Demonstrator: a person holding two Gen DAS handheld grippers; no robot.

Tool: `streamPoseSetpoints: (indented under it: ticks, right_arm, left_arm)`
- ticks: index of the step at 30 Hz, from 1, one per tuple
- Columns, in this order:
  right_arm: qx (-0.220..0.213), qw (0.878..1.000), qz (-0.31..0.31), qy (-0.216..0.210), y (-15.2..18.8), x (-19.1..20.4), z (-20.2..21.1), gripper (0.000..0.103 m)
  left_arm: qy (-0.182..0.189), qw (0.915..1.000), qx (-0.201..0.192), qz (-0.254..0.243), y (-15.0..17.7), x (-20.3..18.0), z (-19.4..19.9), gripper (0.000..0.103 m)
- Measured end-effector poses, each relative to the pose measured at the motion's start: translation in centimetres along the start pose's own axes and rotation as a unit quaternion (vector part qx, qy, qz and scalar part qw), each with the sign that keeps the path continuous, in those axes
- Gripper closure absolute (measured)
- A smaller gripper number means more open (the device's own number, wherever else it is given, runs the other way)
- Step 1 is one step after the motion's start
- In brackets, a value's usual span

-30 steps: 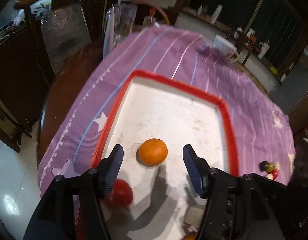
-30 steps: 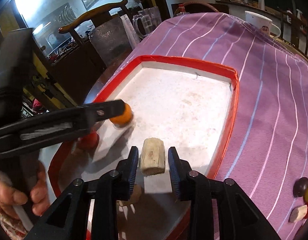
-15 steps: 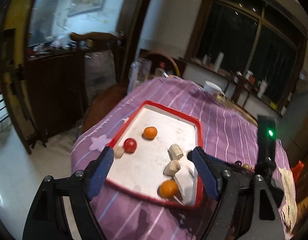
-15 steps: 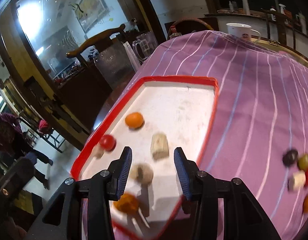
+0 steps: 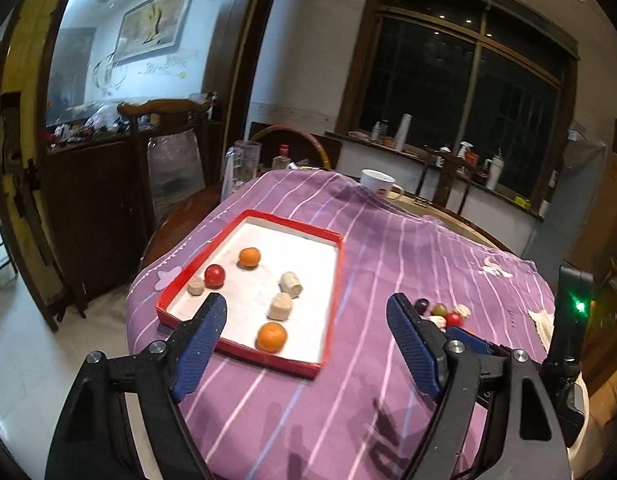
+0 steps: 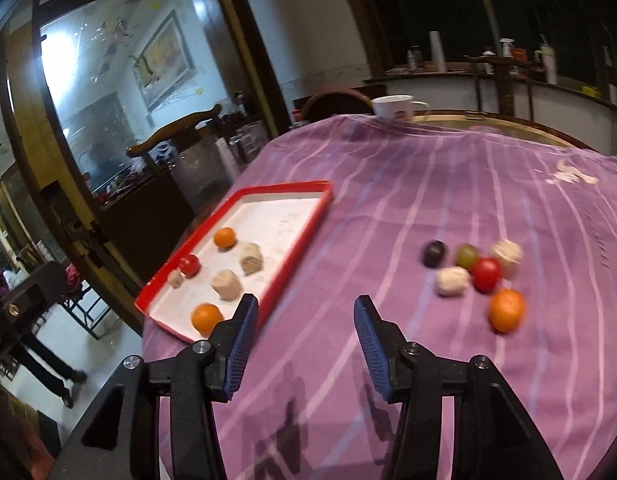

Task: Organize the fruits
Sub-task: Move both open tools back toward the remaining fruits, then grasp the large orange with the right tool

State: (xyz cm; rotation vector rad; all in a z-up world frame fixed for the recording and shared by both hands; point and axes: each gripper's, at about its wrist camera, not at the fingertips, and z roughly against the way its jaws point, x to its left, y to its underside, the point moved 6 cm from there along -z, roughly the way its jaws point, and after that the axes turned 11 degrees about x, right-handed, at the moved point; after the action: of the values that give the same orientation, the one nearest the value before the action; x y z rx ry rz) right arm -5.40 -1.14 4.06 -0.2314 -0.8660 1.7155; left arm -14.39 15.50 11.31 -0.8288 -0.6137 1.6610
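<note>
both grippers are up off the table with nothing in them. the left gripper (image 5: 306, 314) has its blue pads spread wide, and it had just been opening before settling at that width; nothing sits between the jaws, you just look through the gap at the near end of the tray. the right gripper (image 6: 306, 312) is released too, its jaws have just been opening further, and only striped cloth shows between them. right past the left gripper is the red-rimmed tray (image 5: 336, 280) with a white floor, lying on a purple striped tablecloth (image 5: 408, 264). six pieces are in the tray: an orange (image 5: 272, 337) at the near end, two beige chunks (image 5: 280, 306) in the middle, another orange (image 5: 249, 257) further back, and a red tomato (image 5: 214, 275) touching a small beige bit (image 5: 196, 286) by the left rim. off to the right of the tray, well apart from it on the bare cloth, sits a loose cluster of fruit: a dark plum-looking one (image 6: 433, 253), a green one (image 6: 467, 255), a red tomato (image 6: 486, 274), two more beige pieces (image 6: 452, 281) and an orange (image 6: 506, 309) nearest the camera, a bit blurred. at the far edge of the table there's a white mug (image 6: 396, 107), and beyond the left side a wooden chair (image 6: 176, 128).
</note>
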Motion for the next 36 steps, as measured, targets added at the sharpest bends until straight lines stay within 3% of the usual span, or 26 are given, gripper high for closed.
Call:
streamPoseSetpoints:
  ticks: [5,9,17,29,36]
  right_arm:
    - [-0.004,1.000,-0.007,0.030,1.4,-2.4,2.1,0.047]
    - [-0.009,0.999,-0.024,0.030,1.9,-3.2,3.4,0.046]
    - [-0.030,0.999,0.004,0.041,2.0,-1.9,5.0,0.044]
    - [-0.002,0.999,-0.013,0.036,1.1,-4.4,2.5,0.041]
    - [-0.017,0.995,-0.045,0.082,-1.8,-10.8,3.7,0.041]
  left_arm:
    - [0.006,0.9996,-0.023,-0.014,0.5,-0.8,2.9,0.018]
    - [0.005,0.9990,-0.042,-0.012,0.6,-0.8,4.8,0.014]
    - [0.024,0.9985,-0.045,-0.019,0.3,-2.4,4.3,0.014]
    - [0.009,0.9998,0.015,-0.010,0.1,-2.0,-1.1,0.014]
    - [0.017,0.9977,0.064,0.017,0.3,-1.3,-5.8,0.014]
